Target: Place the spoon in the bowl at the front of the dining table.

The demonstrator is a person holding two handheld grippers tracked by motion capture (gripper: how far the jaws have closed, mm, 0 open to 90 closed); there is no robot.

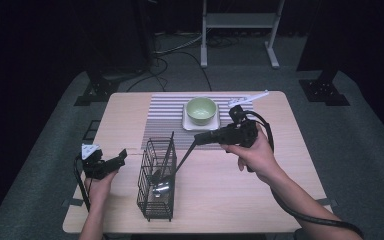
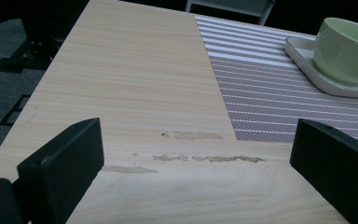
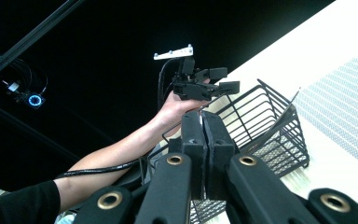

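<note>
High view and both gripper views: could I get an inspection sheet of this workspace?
Surface: wooden table, worn patches; striped mat flat.
Job's things: wire basket upright; black utensil, lower end in it; spoon inside.
Clutter: green bowl on white plate.
Grippers: left gripper open, nothing between; right gripper shut on black utensil.
Cables: right cable along forearm; floor cables.
Surroundings: grey carpet, white frame.

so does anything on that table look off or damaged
Yes, two things. The bare table has pale brown scuffed patches near the corner of the striped mat, like peeled finish or dried residue. And the long black utensil leans out of the wire basket, pinched in the right tongs.
</note>
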